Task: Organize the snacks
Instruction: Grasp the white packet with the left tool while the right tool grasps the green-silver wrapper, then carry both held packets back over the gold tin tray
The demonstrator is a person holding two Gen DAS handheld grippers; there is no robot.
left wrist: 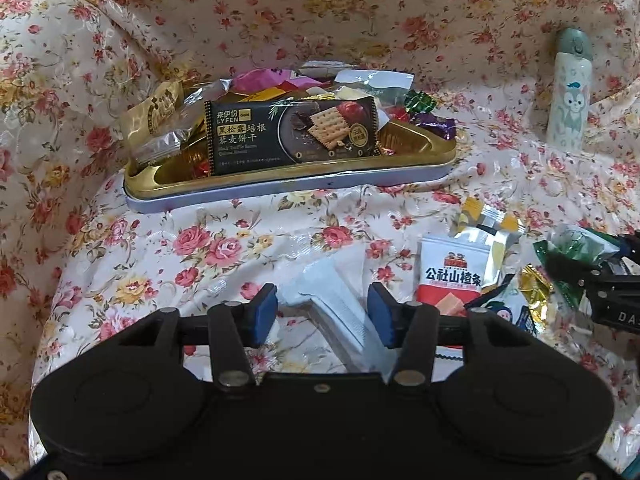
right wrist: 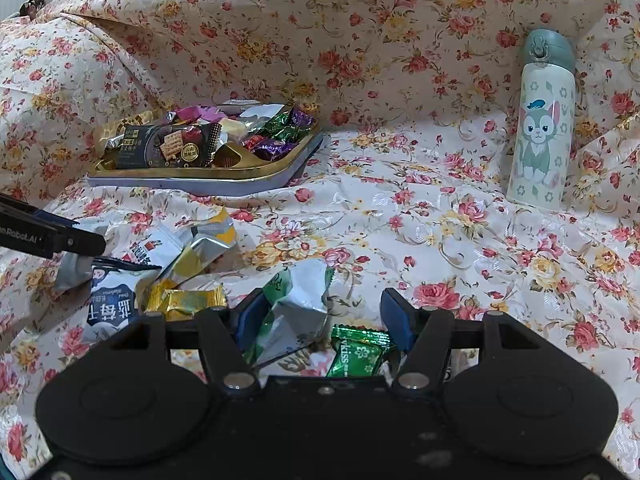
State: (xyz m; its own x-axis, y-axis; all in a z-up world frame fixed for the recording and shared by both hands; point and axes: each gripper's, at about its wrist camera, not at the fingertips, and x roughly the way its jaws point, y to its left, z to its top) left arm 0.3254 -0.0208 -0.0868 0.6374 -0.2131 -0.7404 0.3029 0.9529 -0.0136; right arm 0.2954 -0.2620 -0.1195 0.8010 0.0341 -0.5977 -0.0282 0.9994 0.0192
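The left gripper (left wrist: 323,310) has its jaws apart, and a white packet (left wrist: 340,300) lies between them on the flowered cloth (left wrist: 200,248); whether the pads touch it cannot be told. Just right of it sits a red and white snack bag (left wrist: 450,276). Higher up, in the middle of the left view, a gold tray (left wrist: 280,182) is piled with snacks, with a black cracker pack (left wrist: 290,134) in front. The right gripper (right wrist: 324,320) is also apart, and a green and silver wrapper (right wrist: 294,308) leans against its left pad. A small green candy (right wrist: 358,350) lies low between the jaws. A cat bottle (right wrist: 540,120) stands upright at the upper right.
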